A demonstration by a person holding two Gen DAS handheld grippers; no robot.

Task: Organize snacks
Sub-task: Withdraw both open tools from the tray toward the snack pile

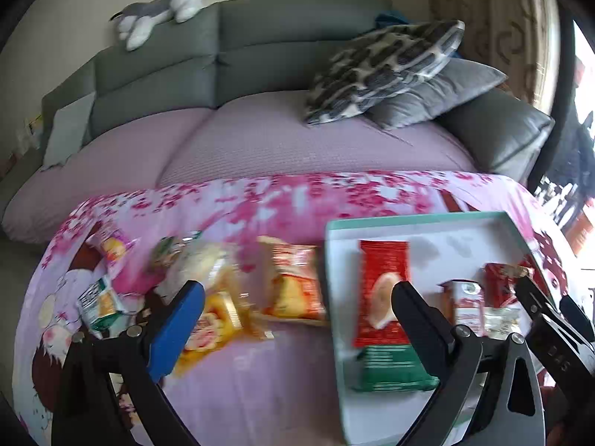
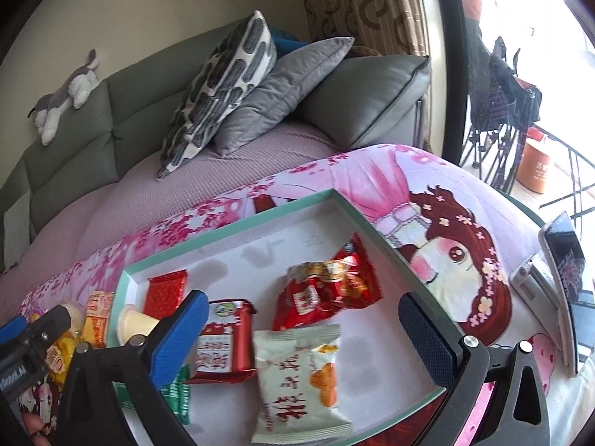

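A white tray with a teal rim (image 1: pixel 416 220) (image 2: pixel 230 231) lies on the pink tablecloth. It holds a long red and green packet (image 1: pixel 383 297), a red carton-like packet (image 2: pixel 225 338), a red crinkled bag (image 2: pixel 327 290) and a white packet with orange print (image 2: pixel 297 375). Loose snacks lie left of the tray: an orange packet (image 1: pixel 293 286), a yellow packet (image 1: pixel 212 323), a clear bag (image 1: pixel 197 264). My left gripper (image 1: pixel 297 304) is open and empty, straddling the tray's left edge. My right gripper (image 2: pixel 303 319) is open and empty over the tray.
A grey sofa (image 1: pixel 223 55) with a mauve cover, cushions (image 2: pixel 238 85) and a plush dog (image 1: pixel 160 11) stands behind the table. A phone on a stand (image 2: pixel 561 278) sits at the table's right end. A window and chair are at the far right.
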